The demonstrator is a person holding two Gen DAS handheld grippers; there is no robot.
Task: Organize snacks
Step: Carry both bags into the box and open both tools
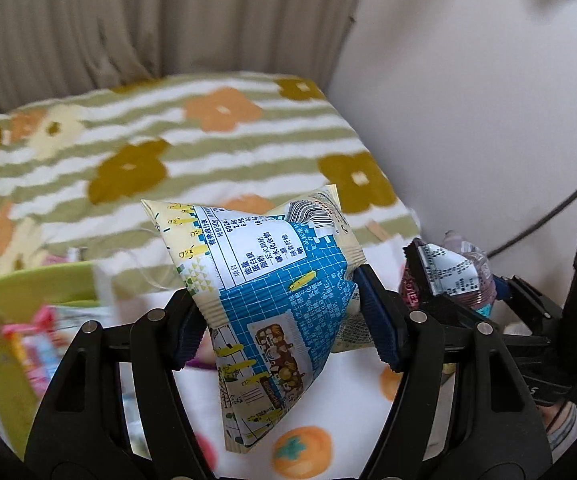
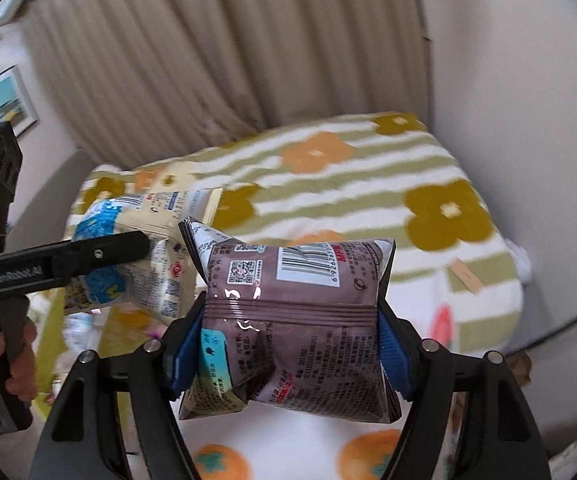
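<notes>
My left gripper (image 1: pixel 284 320) is shut on a cream and blue snack bag (image 1: pixel 264 280), held tilted above the bed. My right gripper (image 2: pixel 288 352) is shut on a brown snack bag (image 2: pixel 292 312) with a barcode on top. In the left wrist view the right gripper and its brown bag (image 1: pixel 448 276) show at the right. In the right wrist view the left gripper's finger (image 2: pixel 88 258) and the cream and blue bag (image 2: pixel 144 248) show at the left.
A green box (image 1: pixel 12 320) with colourful snack packs stands at the lower left. A flowered, striped blanket (image 1: pixel 208 140) covers the bed behind. A white cloth with orange fruit prints (image 2: pixel 300 448) lies below. A curtain and a wall stand behind.
</notes>
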